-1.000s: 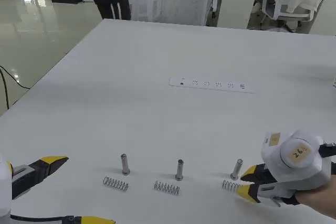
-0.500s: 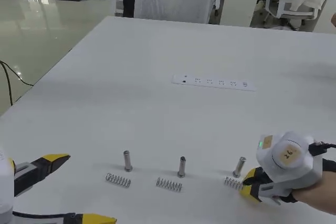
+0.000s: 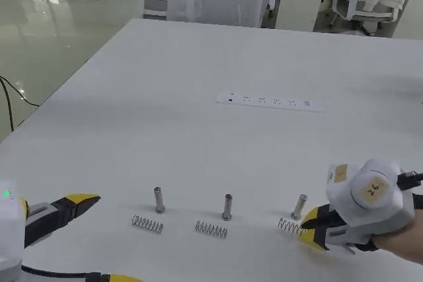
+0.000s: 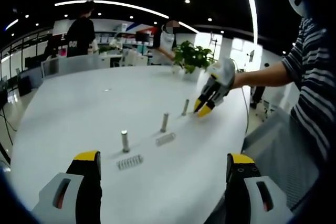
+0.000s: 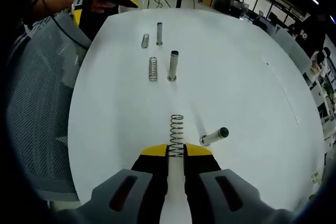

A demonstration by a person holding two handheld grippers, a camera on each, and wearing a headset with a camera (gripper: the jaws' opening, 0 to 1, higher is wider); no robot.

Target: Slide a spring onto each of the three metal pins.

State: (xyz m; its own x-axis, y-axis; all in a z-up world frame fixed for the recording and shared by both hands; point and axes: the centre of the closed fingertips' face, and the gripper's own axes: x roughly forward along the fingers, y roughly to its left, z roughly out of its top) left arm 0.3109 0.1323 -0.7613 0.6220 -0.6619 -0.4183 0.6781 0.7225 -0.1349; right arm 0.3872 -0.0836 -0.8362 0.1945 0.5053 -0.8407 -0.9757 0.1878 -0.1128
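Worktop [image 3: 264, 64] was white and took up most of the head view. Chair [image 3: 215, 3] stood at the top edge behind the far side, and the power strip [image 3: 268, 102] lay flat at mid-frame.

My right claw [image 3: 309, 227] sat at lower right of the head view, jaws narrow, nipped on the near end of the third spring [image 3: 289, 226]. In the right gripper view that spring ran straight up from the tips, flat on the worktop.

My left claw [image 3: 109, 239] was at lower left, jaws wide, holding nothing, well apart from the parts.

Pins stood upright in a row across the lower frame: first pin [image 3: 158, 199], second pin [image 3: 227, 207], third pin [image 3: 299, 207].

First spring [image 3: 147, 224] and second spring [image 3: 211, 230] lay just below their pins, not touching. Third spring lay just beside the third pin's base.
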